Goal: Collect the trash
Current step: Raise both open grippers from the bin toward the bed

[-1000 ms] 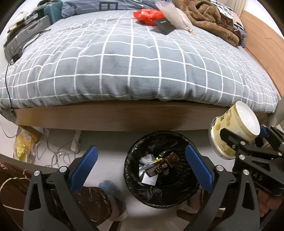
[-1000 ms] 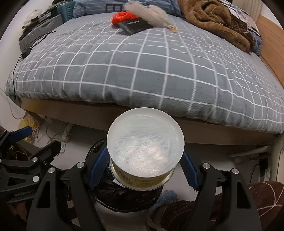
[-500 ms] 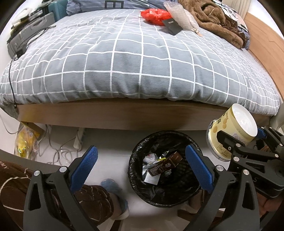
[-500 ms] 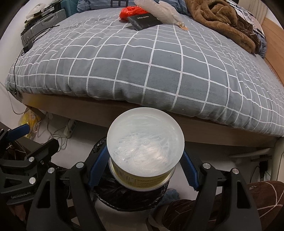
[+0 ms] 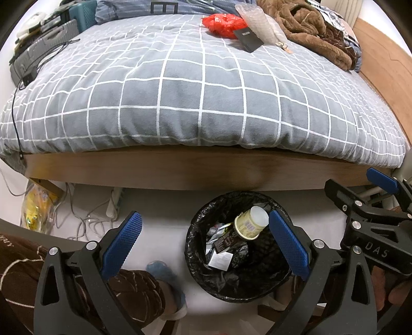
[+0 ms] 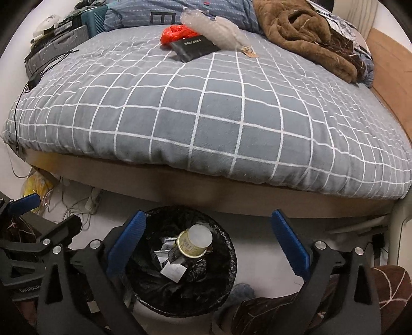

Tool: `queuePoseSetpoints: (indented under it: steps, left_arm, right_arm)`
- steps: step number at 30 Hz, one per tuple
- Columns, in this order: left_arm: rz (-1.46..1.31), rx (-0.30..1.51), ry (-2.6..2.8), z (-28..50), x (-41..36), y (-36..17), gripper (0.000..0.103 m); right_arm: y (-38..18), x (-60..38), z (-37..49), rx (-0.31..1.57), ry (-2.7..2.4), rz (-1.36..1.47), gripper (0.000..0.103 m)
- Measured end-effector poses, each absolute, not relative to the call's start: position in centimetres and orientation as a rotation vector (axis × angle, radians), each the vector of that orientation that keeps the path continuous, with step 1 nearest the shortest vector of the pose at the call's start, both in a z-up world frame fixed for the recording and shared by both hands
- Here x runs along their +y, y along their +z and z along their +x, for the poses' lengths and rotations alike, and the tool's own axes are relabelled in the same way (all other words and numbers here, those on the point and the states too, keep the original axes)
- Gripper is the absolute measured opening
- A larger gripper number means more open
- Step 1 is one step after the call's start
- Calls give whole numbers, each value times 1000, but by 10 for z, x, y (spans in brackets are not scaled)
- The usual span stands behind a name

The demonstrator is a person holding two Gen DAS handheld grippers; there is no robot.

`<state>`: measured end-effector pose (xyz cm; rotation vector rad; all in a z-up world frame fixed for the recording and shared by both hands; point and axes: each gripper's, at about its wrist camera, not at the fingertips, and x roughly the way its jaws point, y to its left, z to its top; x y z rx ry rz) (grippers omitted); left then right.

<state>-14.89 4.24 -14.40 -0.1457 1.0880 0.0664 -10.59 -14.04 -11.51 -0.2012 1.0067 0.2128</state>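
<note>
Lying in one bin [image 6: 226, 273]: one cup [image 6: 194, 241], several wrappers [image 6: 173, 270]

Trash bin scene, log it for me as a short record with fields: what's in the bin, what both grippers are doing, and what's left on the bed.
bin: black-lined trash bin on the floor at the foot of the bed
bin contents: yellow cup lying on wrappers
right gripper: above the bin, jaws opening, nothing between them
left gripper: open, empty, beside the bin
left on the bed: red plastic bag, black flat box, clear plastic wrap, brown blanket
</note>
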Motion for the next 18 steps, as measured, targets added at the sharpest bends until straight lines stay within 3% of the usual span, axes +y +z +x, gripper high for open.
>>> queuePoseSetpoints:
  steps: [18]
  left_arm:
    - [-122, 943, 57, -131, 38, -109, 97]
  right_arm:
    - [-85, -159, -100, 856, 169, -173, 95]
